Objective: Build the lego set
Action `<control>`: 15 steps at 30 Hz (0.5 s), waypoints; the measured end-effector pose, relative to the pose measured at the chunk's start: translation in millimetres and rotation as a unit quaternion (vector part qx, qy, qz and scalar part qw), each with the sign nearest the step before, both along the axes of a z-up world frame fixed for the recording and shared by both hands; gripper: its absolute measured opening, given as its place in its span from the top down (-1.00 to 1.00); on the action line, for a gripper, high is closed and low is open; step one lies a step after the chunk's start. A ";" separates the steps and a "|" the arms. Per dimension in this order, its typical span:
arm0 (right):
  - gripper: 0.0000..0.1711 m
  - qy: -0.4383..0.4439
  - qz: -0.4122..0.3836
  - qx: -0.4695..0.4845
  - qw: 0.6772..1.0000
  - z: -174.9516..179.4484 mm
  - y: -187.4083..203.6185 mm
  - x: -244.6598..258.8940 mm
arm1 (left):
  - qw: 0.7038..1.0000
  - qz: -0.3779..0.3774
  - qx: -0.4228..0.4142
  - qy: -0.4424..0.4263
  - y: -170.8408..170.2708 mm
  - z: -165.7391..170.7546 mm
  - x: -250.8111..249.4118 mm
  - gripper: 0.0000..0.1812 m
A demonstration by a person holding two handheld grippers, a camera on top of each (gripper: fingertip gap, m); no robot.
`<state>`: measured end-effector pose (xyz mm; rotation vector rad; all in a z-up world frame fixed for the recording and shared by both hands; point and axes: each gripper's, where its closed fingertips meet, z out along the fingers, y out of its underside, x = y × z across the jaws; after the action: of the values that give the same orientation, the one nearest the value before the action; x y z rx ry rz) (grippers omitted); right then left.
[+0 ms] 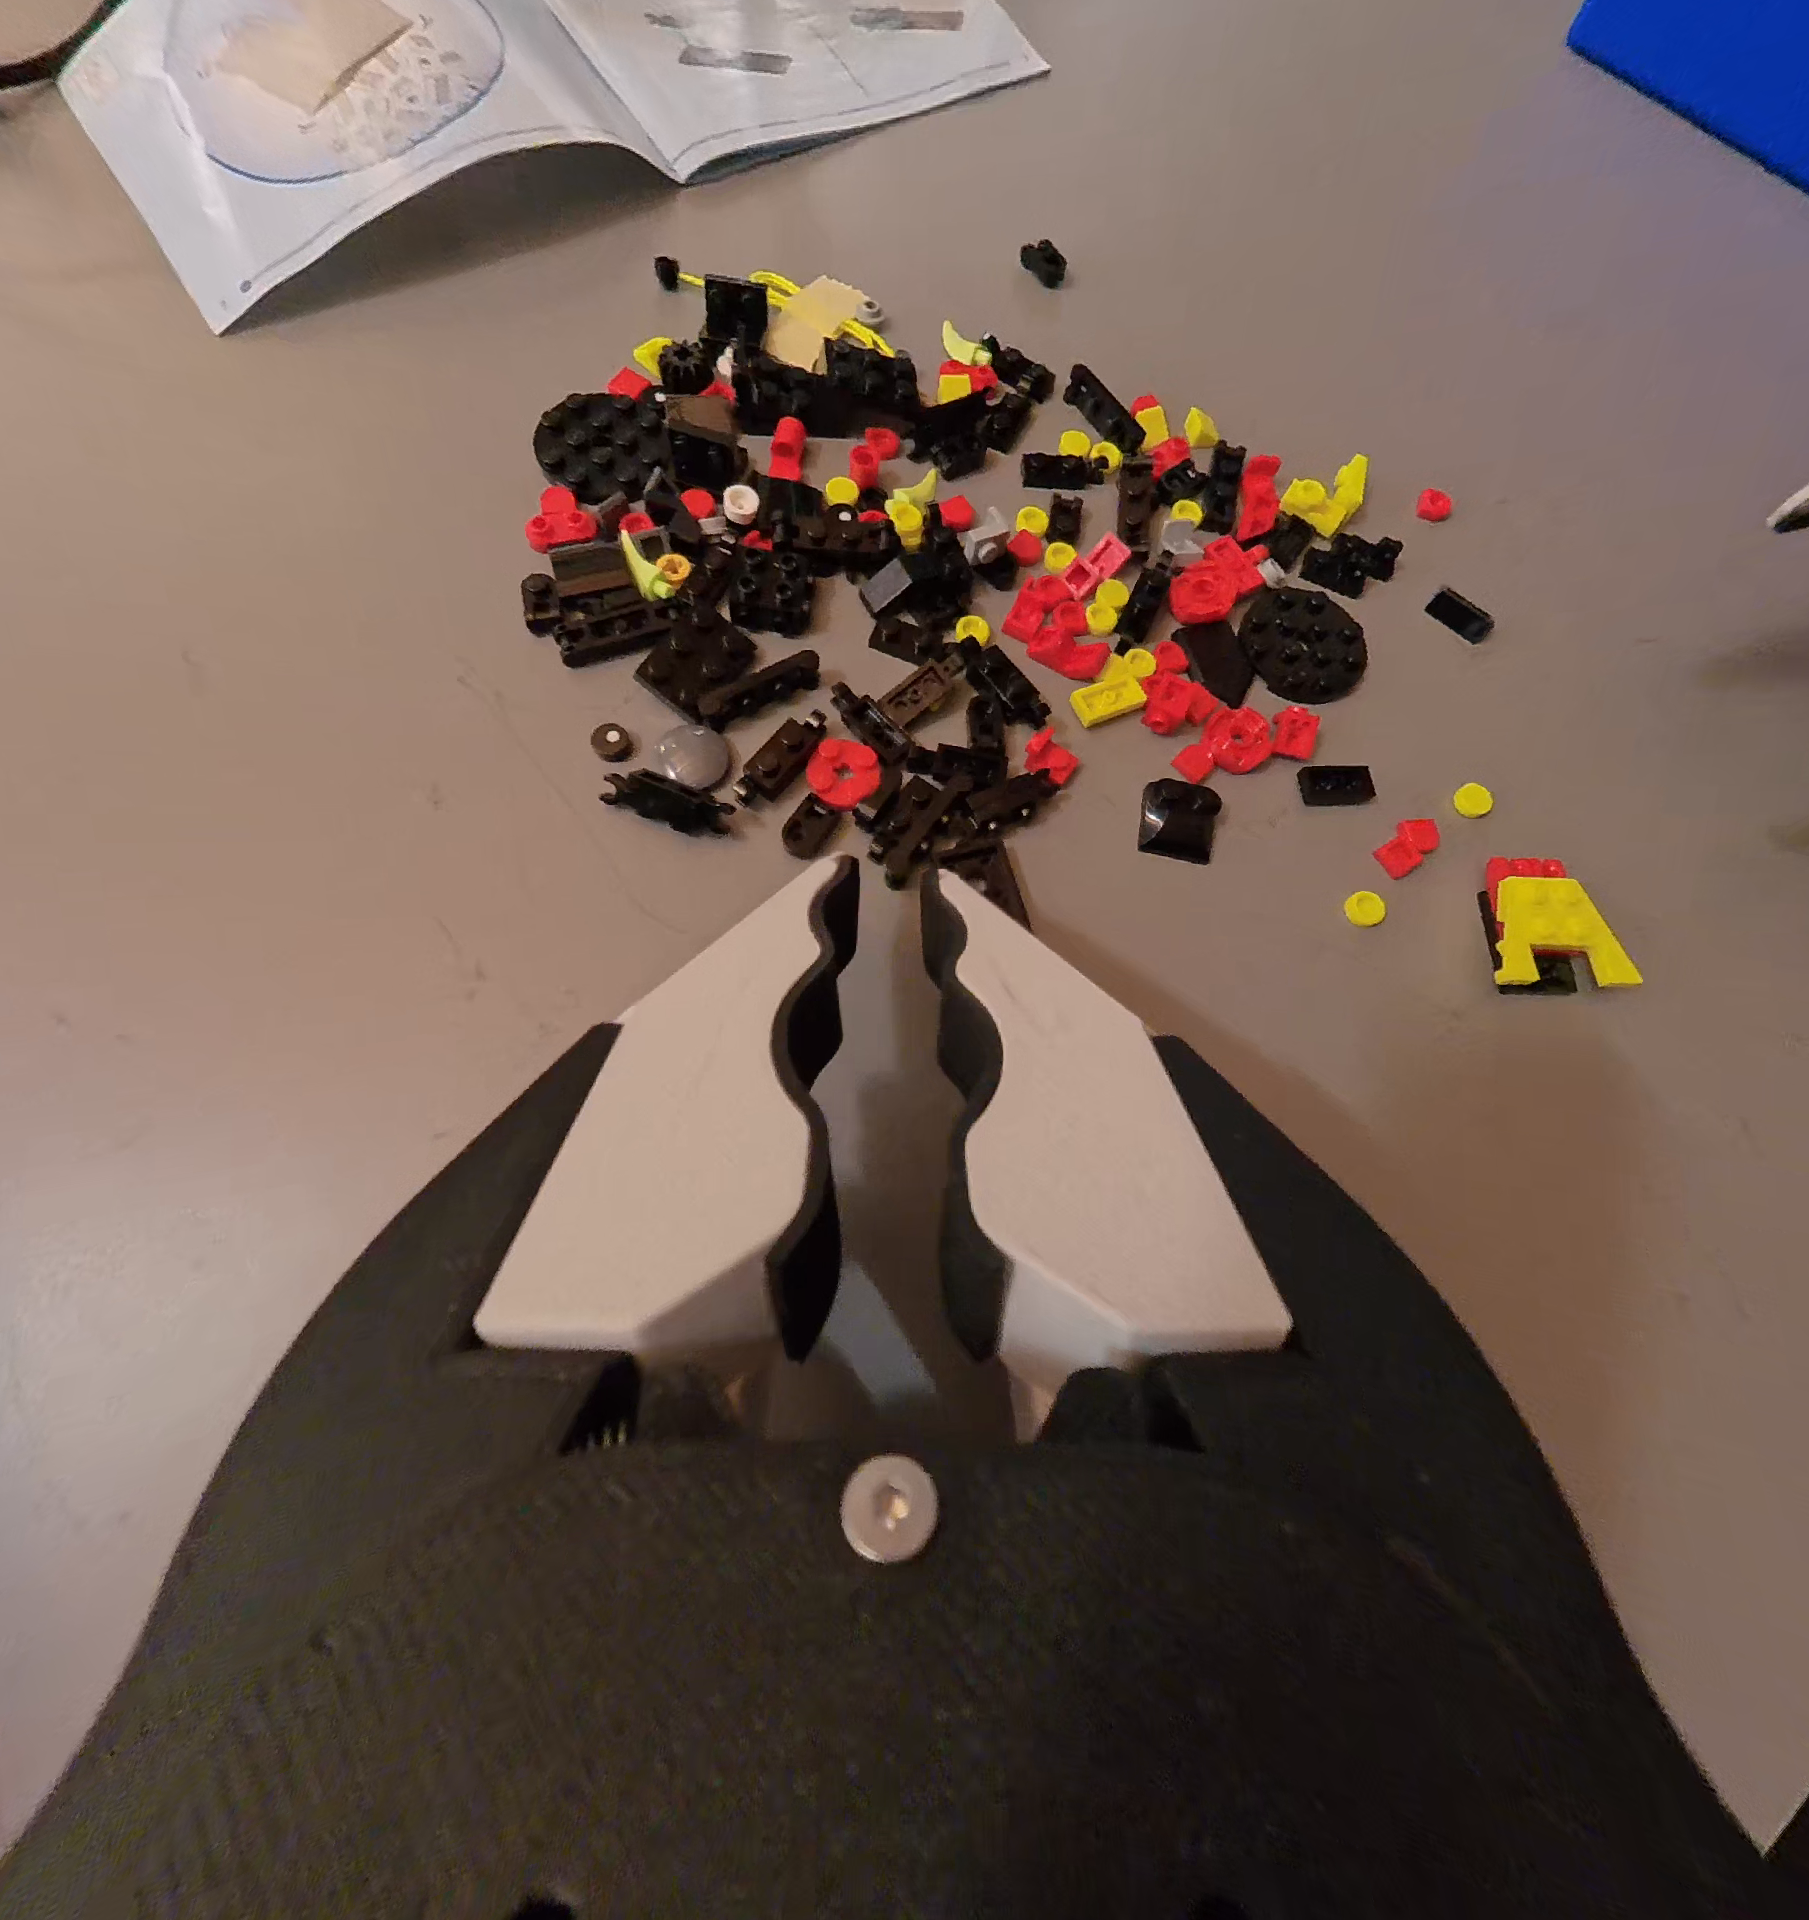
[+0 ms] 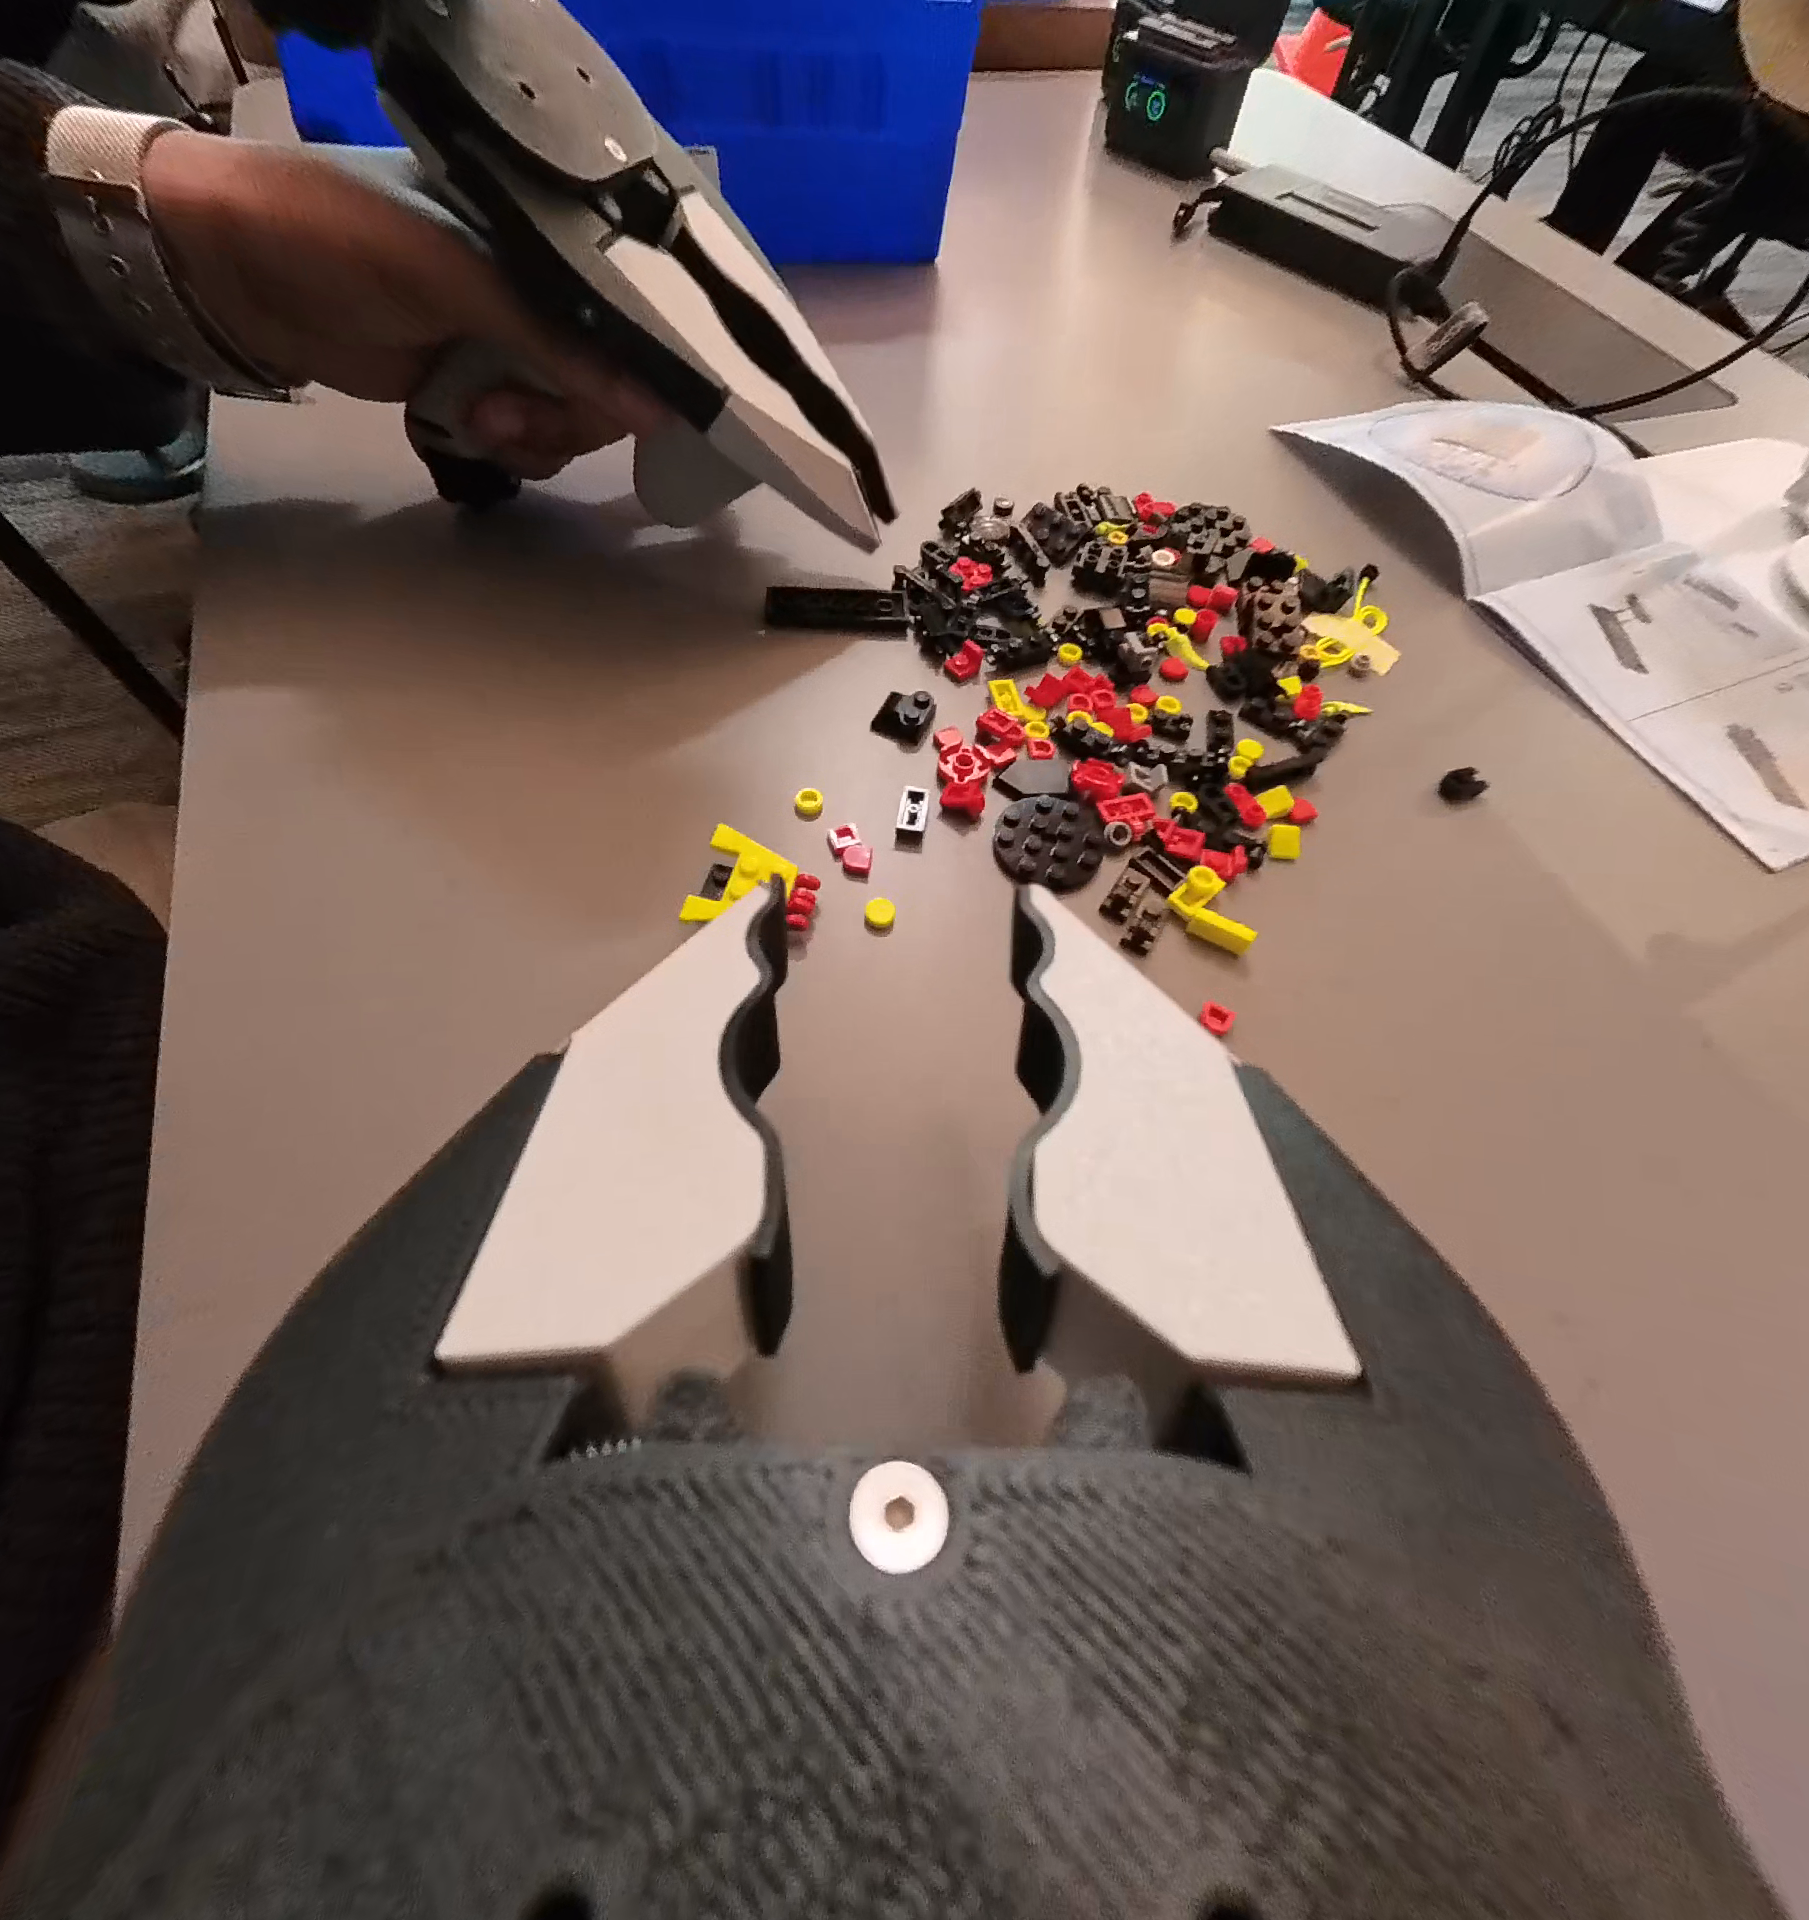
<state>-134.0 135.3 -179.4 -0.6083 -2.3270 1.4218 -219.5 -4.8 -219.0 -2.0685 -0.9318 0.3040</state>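
A pile of small black, red and yellow lego pieces (image 1: 931, 582) lies on the grey table; it also shows in the right wrist view (image 2: 1118, 707). A small yellow, red and black assembly (image 1: 1560, 925) sits apart from the pile, and in the right wrist view (image 2: 734, 883) it lies just by my right gripper's left fingertip. My left gripper (image 1: 889, 883) is closed to a narrow gap with nothing in it, at the near edge of the pile. It shows from the side (image 2: 874, 520) above a long black plate (image 2: 838, 608). My right gripper (image 2: 900, 904) is open and empty.
An open instruction booklet (image 1: 526, 114) lies beyond the pile, also in the right wrist view (image 2: 1658, 623). A blue bin (image 2: 775, 125) stands at the table's far side. A person's hand (image 2: 360, 281) holds the left gripper. Cables and devices (image 2: 1451, 260) lie at the back right. The grippers' ends are close to 20 cm from one another.
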 end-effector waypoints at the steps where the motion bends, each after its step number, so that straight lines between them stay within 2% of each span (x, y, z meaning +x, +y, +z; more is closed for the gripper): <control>1: 0.52 0.003 -0.003 0.003 1.000 0.2 1.1 -0.9 | 1.000 0.002 0.004 0.000 -0.3 1.0 -0.7 0.89; 8: 0.52 0.014 -0.011 0.020 1.000 -3.6 3.3 -4.2 | 1.000 0.024 -0.008 0.004 -8.3 -2.2 -9.2 0.81; 15: 0.56 0.002 -0.007 0.024 1.000 -9.6 1.1 -3.4 | 0.995 0.050 -0.061 0.059 -17.6 -0.6 -28.0 0.79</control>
<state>-137.4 136.5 -189.0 -0.6068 -2.3426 1.3571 -247.5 -22.4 -219.5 -2.0926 -0.9663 0.5421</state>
